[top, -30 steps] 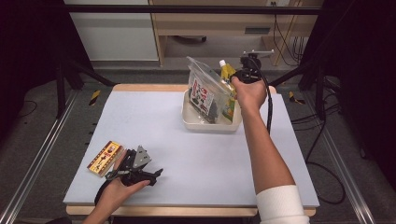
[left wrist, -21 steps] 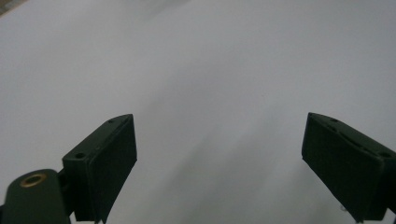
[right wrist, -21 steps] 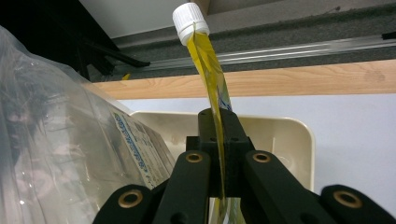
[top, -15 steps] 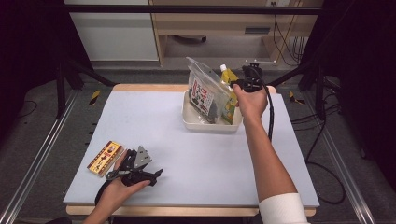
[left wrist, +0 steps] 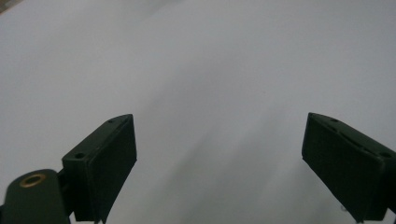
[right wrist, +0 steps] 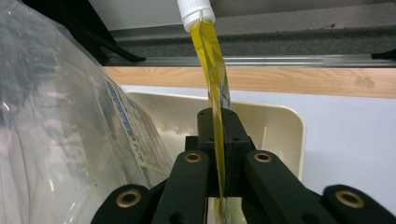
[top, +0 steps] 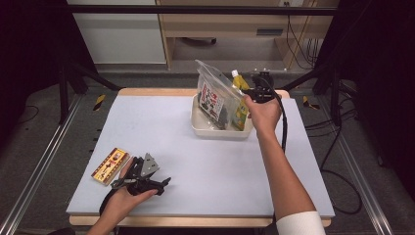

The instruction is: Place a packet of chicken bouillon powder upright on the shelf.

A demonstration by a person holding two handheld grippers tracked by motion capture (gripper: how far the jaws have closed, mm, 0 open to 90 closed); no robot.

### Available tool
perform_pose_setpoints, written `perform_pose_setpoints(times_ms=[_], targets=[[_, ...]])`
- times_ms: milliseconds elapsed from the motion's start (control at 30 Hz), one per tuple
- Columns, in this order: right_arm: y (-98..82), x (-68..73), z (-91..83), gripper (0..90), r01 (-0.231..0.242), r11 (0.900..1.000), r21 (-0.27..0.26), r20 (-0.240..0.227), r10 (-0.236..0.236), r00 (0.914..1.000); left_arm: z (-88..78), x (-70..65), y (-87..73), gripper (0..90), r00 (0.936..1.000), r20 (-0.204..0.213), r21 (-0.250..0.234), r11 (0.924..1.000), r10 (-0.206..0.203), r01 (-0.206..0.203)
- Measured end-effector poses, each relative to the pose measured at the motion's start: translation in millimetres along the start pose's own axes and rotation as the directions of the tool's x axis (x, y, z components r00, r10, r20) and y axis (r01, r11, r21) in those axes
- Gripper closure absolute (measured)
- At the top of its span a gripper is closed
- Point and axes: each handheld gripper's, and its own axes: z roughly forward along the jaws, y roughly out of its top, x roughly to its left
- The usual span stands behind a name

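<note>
Right gripper [right wrist: 218,154]: jaws clamped flat on a yellow spouted pouch [right wrist: 210,60], white cap uppermost, pouch standing upright in the cream tray [top: 210,129] at the table's far side. Just beside the pouch, in the same tray, leans a clear plastic bag [top: 213,95]. Left gripper [left wrist: 219,158]: jaws wide apart, nothing between them, low over the grey table [top: 195,161] near its front edge. Just beside it lies a small yellow packet [top: 110,166].

A lab-like recording bay: pale grey tabletop [top: 195,147] inside black metal frame posts [top: 63,73], loose cables [top: 298,44] behind.
</note>
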Motion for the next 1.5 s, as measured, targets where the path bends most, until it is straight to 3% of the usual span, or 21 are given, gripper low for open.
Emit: perform_pose_setpoints(times_ms=[200, 300, 533, 767, 833, 900, 1233, 1500], targets=[[-1.1, 2.5, -1.9, 75.3, 0.016, 1.0, -0.001, 0.009, -0.016, 0.9998, -0.4, 1.1, -0.5, 9.8, 1.0, -0.009, 0.007, 1.0, 0.003, -0.003], [-2.7, 4.6, -8.0, 68.8, 0.049, 0.999, -0.016, 0.016, -0.049, 0.9987, -0.8, 2.3, -0.9, 9.6, 0.9999, -0.011, 0.006, 1.0, 0.002, -0.002], [-12.4, 4.7, -40.0, 57.8, 0.117, 0.989, -0.09, 0.009, -0.117, 0.9931, -1.9, 4.0, -1.2, 9.1, 0.9996, -0.028, 0.002, 1.0, -0.001, 0.001], [-45.6, 1.9, -69.4, 39.9, 0.191, 0.969, -0.156, 0.028, -0.189, 0.9816, -2.5, 9.0, -2.7, 8.3, 0.999, -0.04, 0.01, 0.9998, -0.019, 0.019], [-58.3, 1.8, -74.0, 35.1, 0.226, 0.96, -0.165, 0.047, -0.221, 0.974, -2.2, 9.7, -3.0, 7.9, 0.9988, -0.04, 0.006, 0.9996, -0.028, 0.028], [-69.2, 1.2, -76.6, 31.9, 0.234, 0.958, -0.168, 0.043, -0.23, 0.9722, -2.5, 10.6, -3.2, 7.6, 0.999, -0.037, 0.012, 0.9996, -0.023, 0.024], [-112.3, 3.2, -76.1, 22.5, 0.256, 0.951, -0.175, 0.048, -0.252, 0.9666, -6.1, 14.2, -4.4, 5.5, 0.9995, -0.028, 0.012, 0.9998, -0.015, 0.015], [-146.6, 4.9, -58.7, 14.7, 0.284, 0.953, -0.105, 0.024, -0.283, 0.9588, -12.7, 21.9, -4.6, 4.5, 0.9989, -0.036, 0.012, 0.9995, -0.03, 0.031]])
